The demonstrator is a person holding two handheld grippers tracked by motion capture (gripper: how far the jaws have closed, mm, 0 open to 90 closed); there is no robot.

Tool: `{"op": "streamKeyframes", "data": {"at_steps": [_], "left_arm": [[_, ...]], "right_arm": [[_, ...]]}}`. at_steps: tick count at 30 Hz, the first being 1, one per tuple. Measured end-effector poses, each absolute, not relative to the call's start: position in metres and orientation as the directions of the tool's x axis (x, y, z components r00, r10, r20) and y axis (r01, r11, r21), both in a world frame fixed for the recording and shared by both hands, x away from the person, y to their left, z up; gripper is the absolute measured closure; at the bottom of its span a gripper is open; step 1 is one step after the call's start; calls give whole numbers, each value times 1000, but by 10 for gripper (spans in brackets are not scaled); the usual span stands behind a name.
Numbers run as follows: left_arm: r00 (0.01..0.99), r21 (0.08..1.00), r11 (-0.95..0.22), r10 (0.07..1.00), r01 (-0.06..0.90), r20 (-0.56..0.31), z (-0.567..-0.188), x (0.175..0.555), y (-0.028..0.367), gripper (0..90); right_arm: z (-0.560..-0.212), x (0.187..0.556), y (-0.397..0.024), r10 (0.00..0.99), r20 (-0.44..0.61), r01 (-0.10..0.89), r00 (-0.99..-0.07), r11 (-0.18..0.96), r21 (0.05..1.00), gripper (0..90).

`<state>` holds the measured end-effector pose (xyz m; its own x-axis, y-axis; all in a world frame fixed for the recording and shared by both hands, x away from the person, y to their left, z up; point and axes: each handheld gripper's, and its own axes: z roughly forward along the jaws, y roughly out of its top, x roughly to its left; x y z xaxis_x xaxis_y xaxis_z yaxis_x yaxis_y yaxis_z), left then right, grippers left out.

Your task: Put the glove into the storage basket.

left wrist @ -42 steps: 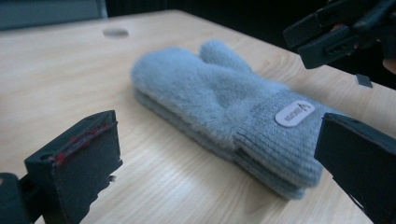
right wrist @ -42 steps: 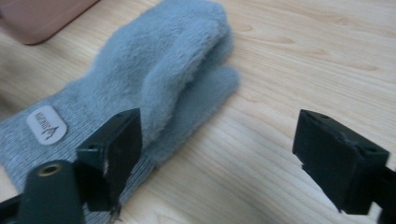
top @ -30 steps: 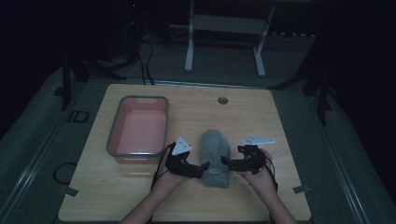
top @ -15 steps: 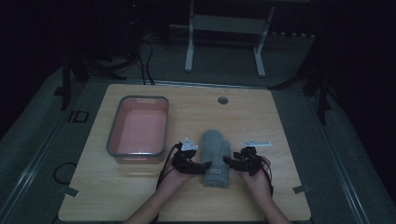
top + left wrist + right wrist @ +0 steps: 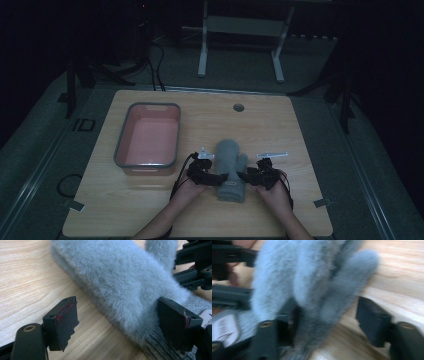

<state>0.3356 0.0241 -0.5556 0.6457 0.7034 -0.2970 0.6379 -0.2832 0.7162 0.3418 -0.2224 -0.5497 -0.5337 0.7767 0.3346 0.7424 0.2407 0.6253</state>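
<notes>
The grey mitten (image 5: 231,170) lies flat on the table (image 5: 300,135), lower middle of the high view. Left gripper (image 5: 212,176) & right gripper (image 5: 252,176) sit at its cuff sides, prob. to lift it evenly. Both jaws closed in partway, not pinching yet.

Dim overhead view; blurred right close-up

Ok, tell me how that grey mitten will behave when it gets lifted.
The mitten looks soft and fluffy, so it will probably sag and fold. It seems light for its size. Lying flat on the table, it should not roll; the fuzzy pile may slip.
</notes>
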Motion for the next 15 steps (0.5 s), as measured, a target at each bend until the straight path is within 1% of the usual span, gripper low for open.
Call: {"op": "streamKeyframes", "data": {"at_steps": [1, 2, 4, 5, 6, 7, 8, 12, 15], "left_arm": [[646, 715, -282, 701, 640, -302, -557, 336, 24, 198], [643, 712, -277, 701, 645, -310, -558, 337, 23, 201], [645, 700, -273, 685, 660, -341, -561, 340, 23, 208], [648, 701, -270, 678, 659, -347, -562, 340, 22, 222], [654, 700, -275, 671, 658, -351, -562, 340, 21, 246], [660, 694, -279, 656, 663, -366, -562, 341, 20, 284], [662, 688, -280, 644, 670, -383, -562, 342, 19, 348], [681, 678, -284, 589, 678, -435, -563, 345, 19, 540], [701, 696, -294, 579, 655, -416, -560, 342, 18, 681]], "right_arm": [[-551, 343, -223, 758, 365, 749, -541, 237, 618, 483], [-552, 344, -224, 743, 371, 742, -557, 246, 623, 524], [-554, 346, -226, 718, 414, 756, -559, 238, 610, 592], [-556, 347, -227, 704, 429, 757, -566, 239, 608, 636], [-556, 346, -227, 699, 432, 757, -571, 243, 607, 659], [-556, 346, -227, 696, 431, 754, -575, 246, 609, 674], [-555, 346, -227, 696, 422, 750, -580, 255, 610, 686], [-553, 345, -225, 703, 391, 736, -594, 279, 617, 720], [-553, 343, -224, 703, 389, 730, -596, 271, 628, 744]]}}
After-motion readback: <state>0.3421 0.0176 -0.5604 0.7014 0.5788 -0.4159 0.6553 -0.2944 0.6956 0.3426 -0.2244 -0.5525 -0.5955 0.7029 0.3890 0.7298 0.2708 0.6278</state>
